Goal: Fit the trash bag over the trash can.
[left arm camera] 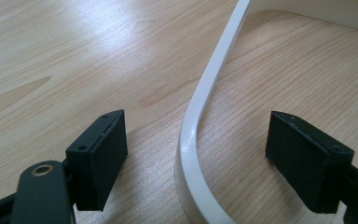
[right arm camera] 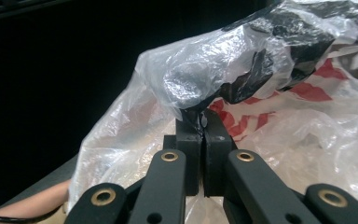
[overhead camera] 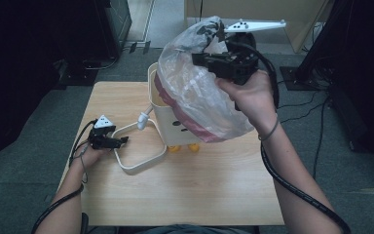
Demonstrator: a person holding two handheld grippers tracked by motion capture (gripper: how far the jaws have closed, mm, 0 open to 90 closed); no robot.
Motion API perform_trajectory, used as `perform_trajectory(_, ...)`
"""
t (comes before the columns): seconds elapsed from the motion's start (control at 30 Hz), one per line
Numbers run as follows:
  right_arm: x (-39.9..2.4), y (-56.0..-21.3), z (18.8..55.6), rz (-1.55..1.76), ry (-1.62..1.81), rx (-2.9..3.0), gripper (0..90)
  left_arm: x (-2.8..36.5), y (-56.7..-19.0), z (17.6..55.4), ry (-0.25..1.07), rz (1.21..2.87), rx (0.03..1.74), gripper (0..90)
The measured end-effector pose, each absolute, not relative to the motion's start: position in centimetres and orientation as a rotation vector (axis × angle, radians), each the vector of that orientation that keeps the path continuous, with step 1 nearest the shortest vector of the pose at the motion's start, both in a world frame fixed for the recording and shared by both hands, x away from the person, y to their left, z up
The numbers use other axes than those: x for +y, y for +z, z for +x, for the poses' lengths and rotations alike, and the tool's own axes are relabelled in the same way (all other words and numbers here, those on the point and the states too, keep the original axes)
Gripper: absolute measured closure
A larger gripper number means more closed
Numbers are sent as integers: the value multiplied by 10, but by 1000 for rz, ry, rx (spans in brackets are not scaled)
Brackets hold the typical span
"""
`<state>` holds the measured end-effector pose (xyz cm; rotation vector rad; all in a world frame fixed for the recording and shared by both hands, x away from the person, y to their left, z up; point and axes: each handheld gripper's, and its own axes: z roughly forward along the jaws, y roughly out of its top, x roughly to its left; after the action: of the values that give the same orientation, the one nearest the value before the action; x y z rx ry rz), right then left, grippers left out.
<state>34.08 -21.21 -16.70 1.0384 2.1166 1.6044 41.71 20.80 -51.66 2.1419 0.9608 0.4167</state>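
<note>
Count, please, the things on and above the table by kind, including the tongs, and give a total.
Tongs: 2, the left tongs open around the white ring, the right tongs shut on the plastic bag
Plastic bag: 1
Cream bin: 1
White ring: 1
Total: 5

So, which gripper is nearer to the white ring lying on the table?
Left. The left gripper has open jaws on either side of the white ring, not touching. The right gripper is up above the bin, pinching the plastic bag.

left claw (overhead camera: 121, 140) rests low, jaws wide apart; right claw (overhead camera: 198, 59) raised, jaws pinched together.
</note>
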Motion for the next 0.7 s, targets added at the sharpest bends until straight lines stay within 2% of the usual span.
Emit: perform_trajectory(0.7, -148, -187, 377, 1047, 1536, 2272, 886, 208, -517, 417, 415, 2142, 960, 208)
